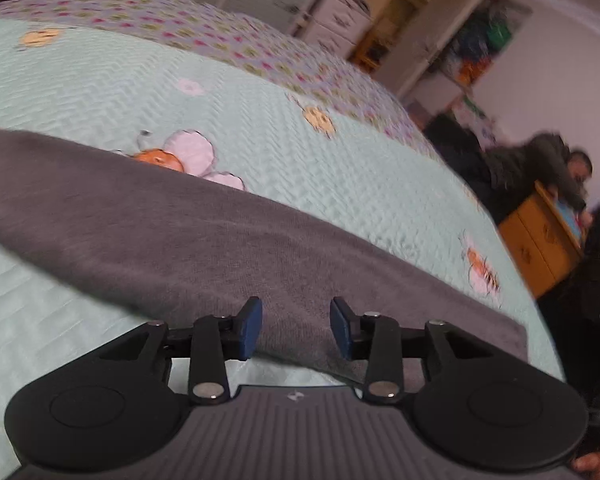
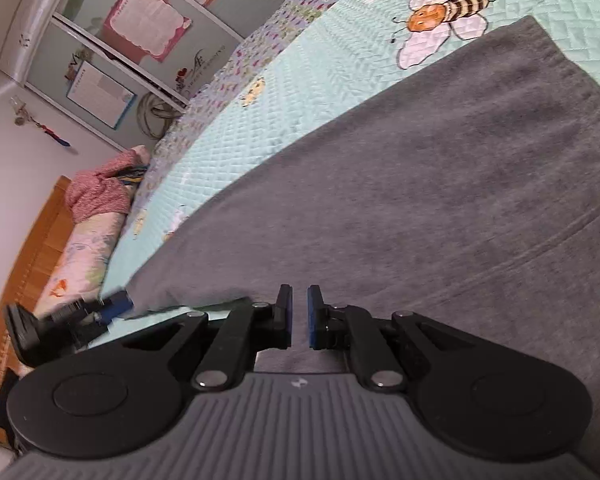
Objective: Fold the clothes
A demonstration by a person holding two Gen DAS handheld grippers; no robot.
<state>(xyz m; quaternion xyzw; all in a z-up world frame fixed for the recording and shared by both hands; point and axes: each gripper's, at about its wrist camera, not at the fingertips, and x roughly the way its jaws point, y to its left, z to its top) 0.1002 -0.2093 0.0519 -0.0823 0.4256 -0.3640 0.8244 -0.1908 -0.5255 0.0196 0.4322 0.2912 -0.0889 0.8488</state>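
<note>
From my remote station I see a bed [image 1: 100, 80] covered with a pale mint quilted spread printed with bees and flowers, bordered by a floral patterned band [image 1: 204, 28]. Beyond the bed stands a glass-fronted cabinet [image 2: 112, 52] with papers posted on its panes, next to a white wall [image 2: 16, 152], and an orange wooden headboard [image 2: 40, 232] with a pillow [image 2: 88, 248] against it. On the opposite side I see an orange wooden chest [image 1: 540, 248], white drawers [image 1: 340, 20], and a lit doorway [image 1: 392, 12].
</note>
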